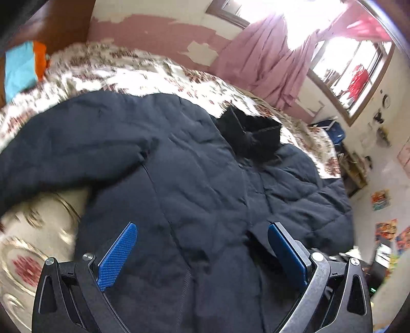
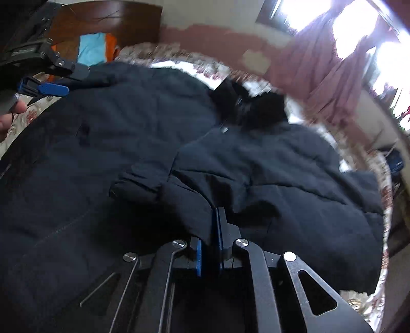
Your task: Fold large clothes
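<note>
A large dark navy padded jacket (image 1: 194, 158) lies spread over a floral bedspread (image 1: 143, 69), its black hood (image 1: 251, 133) toward the far side. In the left wrist view my left gripper (image 1: 202, 225) hovers over the jacket's middle, blue pads (image 1: 120, 253) wide apart with nothing between them. In the right wrist view my right gripper (image 2: 211, 222) is shut on a folded edge of the jacket (image 2: 269, 166); dark cloth runs between its pads (image 2: 198, 253). The left gripper (image 2: 69, 80) shows at the upper left there, above the jacket's far edge, beside a person's hand (image 2: 7, 120).
A wooden headboard (image 2: 107, 18) with a blue and orange cloth (image 2: 94, 48) stands at the bed's far left. Pink curtains (image 1: 271, 64) hang by bright windows. Cluttered shelves and a blue bag (image 1: 335, 133) fill the right side, past the bed's edge.
</note>
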`<state>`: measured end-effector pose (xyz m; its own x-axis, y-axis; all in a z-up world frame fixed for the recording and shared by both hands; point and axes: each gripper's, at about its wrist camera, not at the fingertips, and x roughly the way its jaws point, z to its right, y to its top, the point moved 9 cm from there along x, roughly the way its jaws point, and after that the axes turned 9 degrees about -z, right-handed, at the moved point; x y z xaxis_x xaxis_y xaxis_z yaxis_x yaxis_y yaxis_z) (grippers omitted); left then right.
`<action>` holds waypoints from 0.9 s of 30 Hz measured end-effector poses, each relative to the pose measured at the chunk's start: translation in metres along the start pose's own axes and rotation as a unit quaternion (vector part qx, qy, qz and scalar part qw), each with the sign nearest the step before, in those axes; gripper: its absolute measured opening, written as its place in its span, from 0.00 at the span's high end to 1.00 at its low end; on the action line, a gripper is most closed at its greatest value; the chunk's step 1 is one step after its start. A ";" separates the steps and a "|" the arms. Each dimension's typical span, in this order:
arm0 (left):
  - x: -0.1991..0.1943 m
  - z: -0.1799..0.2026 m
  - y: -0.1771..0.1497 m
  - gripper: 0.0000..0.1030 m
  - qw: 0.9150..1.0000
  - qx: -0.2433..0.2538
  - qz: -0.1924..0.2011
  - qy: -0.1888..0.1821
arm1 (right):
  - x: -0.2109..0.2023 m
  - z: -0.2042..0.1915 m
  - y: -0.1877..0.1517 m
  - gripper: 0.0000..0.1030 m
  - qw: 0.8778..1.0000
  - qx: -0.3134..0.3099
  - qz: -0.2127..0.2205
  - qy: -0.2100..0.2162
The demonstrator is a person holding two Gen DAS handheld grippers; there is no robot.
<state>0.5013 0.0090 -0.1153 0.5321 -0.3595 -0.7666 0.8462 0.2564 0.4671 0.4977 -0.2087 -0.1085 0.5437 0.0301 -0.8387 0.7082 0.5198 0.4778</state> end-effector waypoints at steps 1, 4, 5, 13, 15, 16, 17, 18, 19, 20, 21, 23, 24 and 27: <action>0.004 0.005 -0.004 0.00 1.000 -0.002 -0.008 -0.013 | -0.001 0.002 -0.009 0.87 1.000 -0.002 -0.006 0.013; 0.015 0.023 -0.019 0.00 0.998 0.000 -0.031 -0.047 | -0.013 0.002 -0.029 0.31 0.996 -0.015 -0.014 0.087; 0.018 0.029 -0.023 0.00 0.998 0.001 -0.038 -0.054 | -0.018 0.002 -0.035 0.09 0.995 -0.022 -0.011 0.099; 0.061 0.091 -0.061 0.02 0.984 -0.008 -0.116 -0.137 | -0.062 0.071 -0.045 0.09 0.999 0.002 0.034 0.023; 0.070 0.104 -0.065 0.10 0.982 -0.002 -0.125 -0.144 | -0.074 0.095 -0.045 0.09 0.997 0.053 0.052 0.013; 0.074 0.112 -0.068 0.13 0.980 0.003 -0.132 -0.149 | -0.076 0.106 -0.045 0.08 0.995 0.082 0.060 0.010; 0.079 0.119 -0.070 0.19 0.979 0.006 -0.139 -0.152 | -0.080 0.117 -0.048 0.09 0.991 0.111 0.069 0.011; 0.081 0.121 -0.071 0.25 0.978 0.006 -0.144 -0.151 | -0.082 0.125 -0.050 0.09 0.988 0.135 0.078 0.014; 0.088 0.126 -0.074 0.27 0.977 0.005 -0.153 -0.149 | -0.081 0.133 -0.051 0.09 0.984 0.153 0.084 0.017; 0.093 0.130 -0.076 0.32 0.976 0.003 -0.160 -0.145 | -0.082 0.140 -0.053 0.08 0.981 0.171 0.091 0.020; 0.097 0.131 -0.077 0.36 0.977 -0.001 -0.164 -0.138 | -0.083 0.145 -0.054 0.08 0.978 0.183 0.097 0.023; 0.106 0.129 -0.080 0.44 0.979 -0.014 -0.169 -0.115 | -0.086 0.155 -0.058 0.08 0.971 0.210 0.114 0.025; 0.109 0.128 -0.080 0.46 0.980 -0.021 -0.166 -0.109 | -0.085 0.160 -0.061 0.09 0.968 0.222 0.119 0.025; 0.109 0.128 -0.077 0.55 0.983 -0.027 -0.149 -0.100 | -0.078 0.178 -0.061 0.09 0.955 0.261 0.136 0.031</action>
<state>0.4980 -0.1648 -0.1786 0.2607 -0.5935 -0.7614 0.9654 0.1578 0.2075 0.4918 -0.3951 -0.0256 0.7240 0.1624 -0.6705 0.6807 -0.0103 0.7325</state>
